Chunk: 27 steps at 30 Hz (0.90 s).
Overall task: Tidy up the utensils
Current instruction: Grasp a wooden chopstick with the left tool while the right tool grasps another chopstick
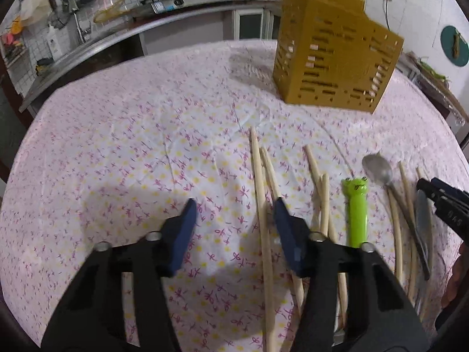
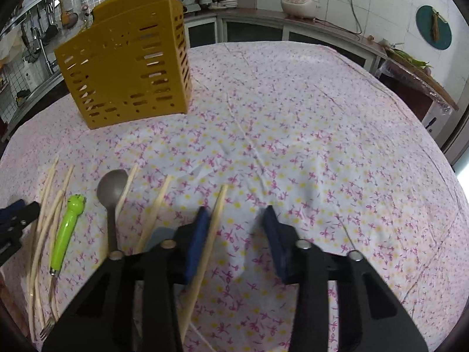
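Hovering half-open and empty over pale wooden chopsticks (image 1: 259,193) scattered on the floral-clothed desk (image 1: 132,146), the left gripper (image 1: 234,214) and right gripper (image 2: 234,223) are best centred on one stick before the slotted yellow plastic holder (image 1: 334,58) is approached.

Surface (image 2: 293,102): thin printed cloth, matt, creased. Caddy (image 2: 126,58): mustard plastic, slotted, dull sheen. Chopsticks (image 1: 259,182): pale bare wood, matt. Spoon (image 2: 112,189): grey metal, brushed. Fork handle (image 2: 66,231): glossy green plastic. My tool pads (image 2: 196,240): matt blue, black plastic frame.
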### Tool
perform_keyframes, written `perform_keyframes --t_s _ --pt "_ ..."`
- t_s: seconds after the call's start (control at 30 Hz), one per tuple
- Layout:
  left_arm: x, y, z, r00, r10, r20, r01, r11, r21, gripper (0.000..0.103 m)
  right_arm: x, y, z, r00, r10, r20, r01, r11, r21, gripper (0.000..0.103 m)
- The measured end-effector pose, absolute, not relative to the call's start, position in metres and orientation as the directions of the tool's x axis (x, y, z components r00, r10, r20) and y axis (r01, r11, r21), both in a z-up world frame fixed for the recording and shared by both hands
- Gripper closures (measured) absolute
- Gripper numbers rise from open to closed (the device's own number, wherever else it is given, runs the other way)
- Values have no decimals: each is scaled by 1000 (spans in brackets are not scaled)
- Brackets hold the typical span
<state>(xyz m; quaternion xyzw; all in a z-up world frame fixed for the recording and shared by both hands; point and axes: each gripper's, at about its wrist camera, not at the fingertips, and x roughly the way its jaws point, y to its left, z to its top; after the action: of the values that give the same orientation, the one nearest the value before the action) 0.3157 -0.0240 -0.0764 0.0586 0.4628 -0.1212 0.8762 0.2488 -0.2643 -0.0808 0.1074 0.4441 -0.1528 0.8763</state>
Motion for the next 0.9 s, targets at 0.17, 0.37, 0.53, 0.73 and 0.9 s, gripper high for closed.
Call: perform_keyframes --t_s 0.17,0.37,0.53,0.73,0.9 --pt "325 -25 -76 540 -150 -828 268 963 1 59 250 -262 -81 556 -153 -817 351 934 64 78" --pt "345 -37 -76 522 -121 -844 272 962 31 59 256 -260 -81 538 -146 -830 345 937 59 79" --pt "355 -44 -73 501 -111 -858 284 958 42 77 259 -259 -79 536 -135 -833 334 941 62 88" --pt "354 -37 -67 486 -144 -862 277 961 -5 97 259 -266 -77 536 -89 -839 321 941 105 94" --pt "346 -24 -58 501 -158 -851 244 969 -36 103 260 -280 -74 544 -52 -837 319 936 149 97"
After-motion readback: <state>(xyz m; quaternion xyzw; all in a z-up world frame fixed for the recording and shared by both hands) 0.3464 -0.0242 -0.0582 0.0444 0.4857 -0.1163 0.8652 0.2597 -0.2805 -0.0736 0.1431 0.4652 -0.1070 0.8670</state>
